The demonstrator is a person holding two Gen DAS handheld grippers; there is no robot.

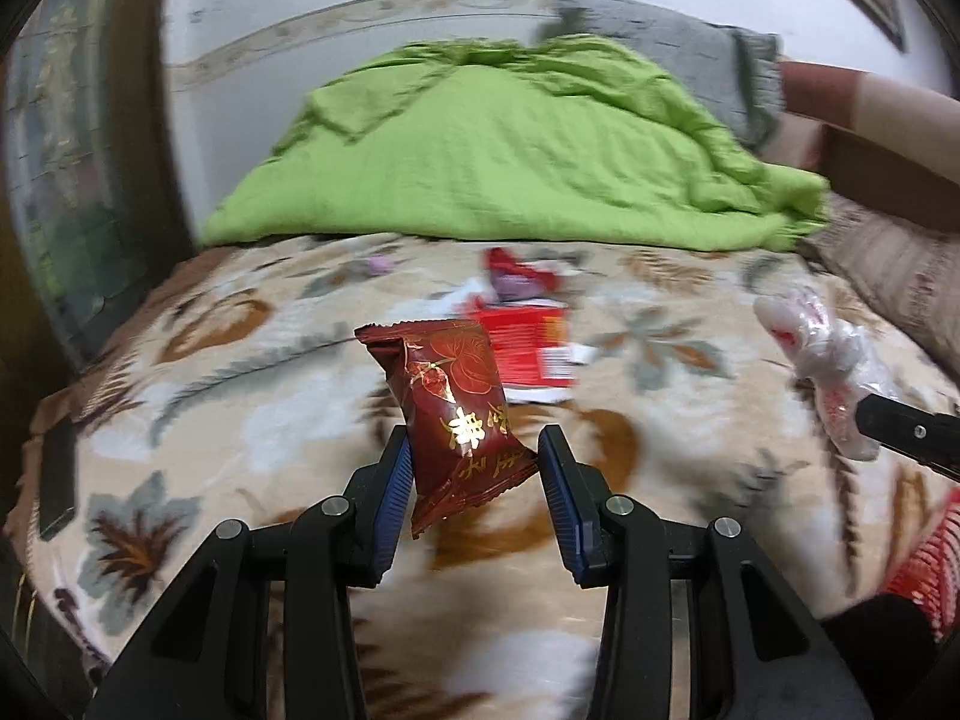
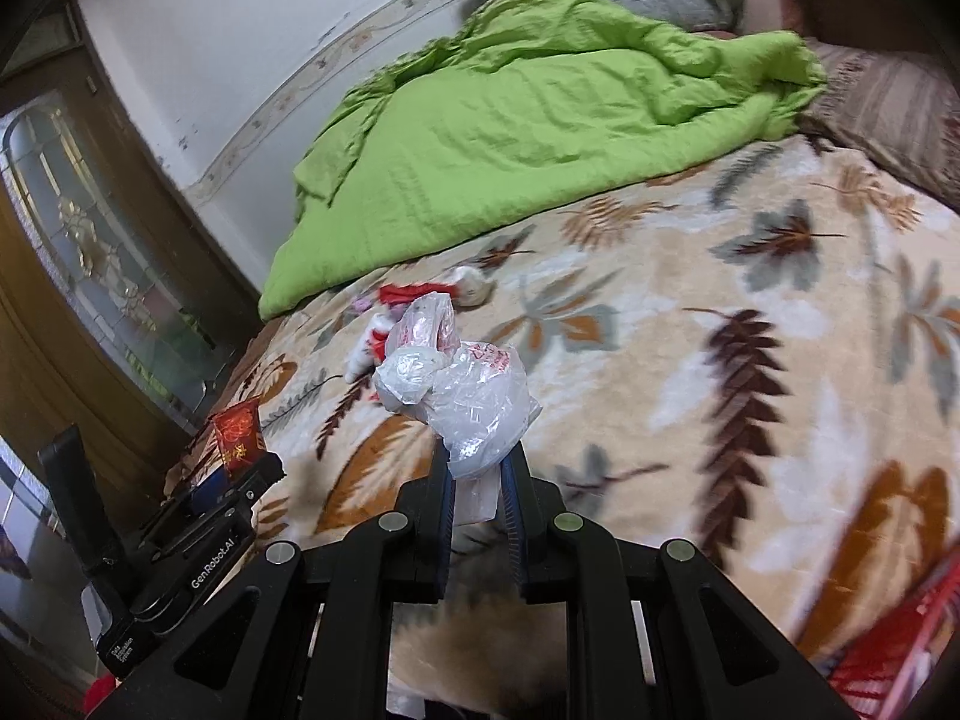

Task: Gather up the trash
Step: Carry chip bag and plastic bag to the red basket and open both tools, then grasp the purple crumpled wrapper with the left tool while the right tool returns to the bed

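My left gripper (image 1: 474, 450) is shut on a dark red snack wrapper (image 1: 453, 408) with gold characters and holds it above the bed; the wrapper also shows in the right wrist view (image 2: 237, 435). My right gripper (image 2: 477, 468) is shut on a crumpled clear plastic bag (image 2: 462, 396) with red print, also seen at the right of the left wrist view (image 1: 822, 354). More trash lies on the floral blanket (image 2: 750, 330): a red flat packet (image 1: 528, 348), a red and purple wrapper (image 1: 516, 276), and a small white crumpled piece (image 2: 471, 285).
A green quilt (image 1: 492, 150) lies bunched across the far half of the bed. Grey and brown pillows (image 2: 888, 102) lie at the head. A dark wooden cabinet with glass (image 2: 102, 252) stands to the left. A red mesh basket (image 2: 900, 642) shows at the lower right.
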